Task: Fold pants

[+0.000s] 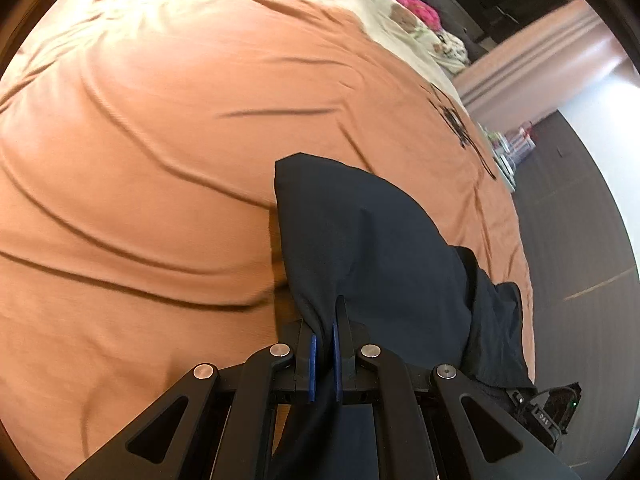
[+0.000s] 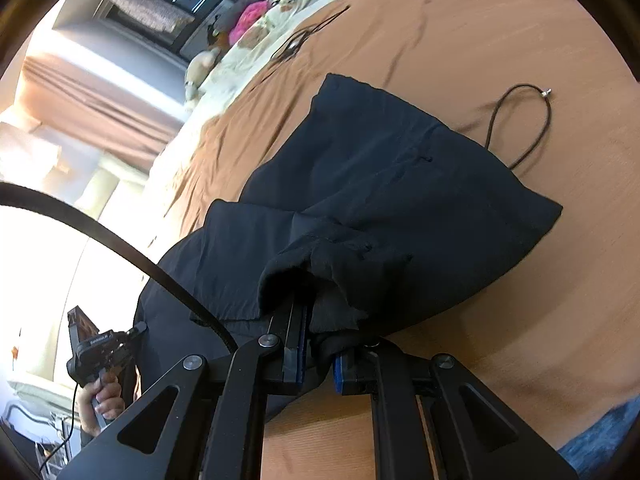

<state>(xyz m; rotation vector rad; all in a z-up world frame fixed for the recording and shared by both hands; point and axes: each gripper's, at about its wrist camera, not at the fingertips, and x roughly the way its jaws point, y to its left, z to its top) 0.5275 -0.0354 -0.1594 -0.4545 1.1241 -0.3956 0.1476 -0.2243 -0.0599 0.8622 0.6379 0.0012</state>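
Nearest the left wrist camera, the left claw [image 1: 325, 354] has its blue-padded fingers [image 1: 313, 364] pressed together on a fold of the dark pants [image 1: 372, 248], the cloth running between the pads and down toward the camera. From that pinch the pants stretch away over the orange bedsheet [image 1: 140, 160], one corner lying flat on the bed.

In the right wrist view, the right claw [image 2: 320, 364] pinches a bunched edge of the pants [image 2: 392, 184], cloth draped over its fingers and hiding their tips. The rest of the garment lies spread on the bedsheet [image 2: 520, 320], with a second layer hanging off to the left. A thin dark cord [image 2: 520, 120] loops on the sheet just beside the pants' far edge. At lower left a hand [image 2: 102, 398] grips the handle of the other tool. A pink cloth [image 2: 250, 18] and pale bedding lie well apart at the far end of the bed.
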